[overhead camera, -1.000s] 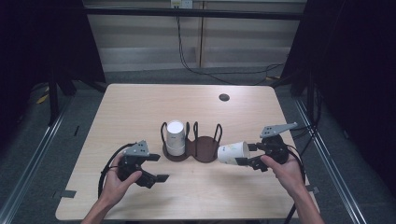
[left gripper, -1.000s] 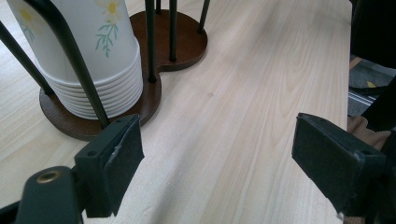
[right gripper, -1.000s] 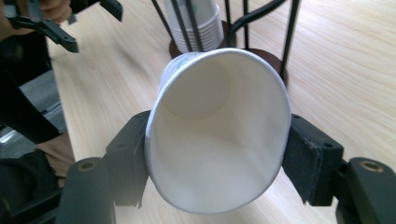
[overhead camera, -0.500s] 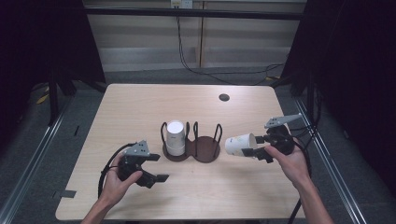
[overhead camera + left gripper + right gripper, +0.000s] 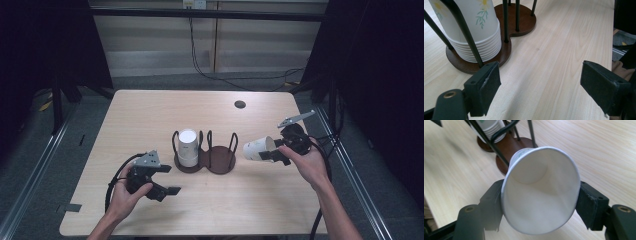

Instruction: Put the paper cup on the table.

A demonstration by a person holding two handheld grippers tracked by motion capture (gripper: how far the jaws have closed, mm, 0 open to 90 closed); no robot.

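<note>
Your left gripper (image 5: 159,184) rests on the table (image 5: 150,115) with jaws spread wide, nothing between them. The brown holder (image 5: 205,160) sits mid-table, a stack of cups (image 5: 188,147) in its left bay. Your right gripper (image 5: 272,152) clamps a single paper cup (image 5: 257,149), tilted sideways, above the table just right of the holder.

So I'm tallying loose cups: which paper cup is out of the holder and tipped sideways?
The single cup clamped in the right gripper, lying sideways in the air right of the holder. The other cups stand nested upside down in the holder's left ring.
</note>
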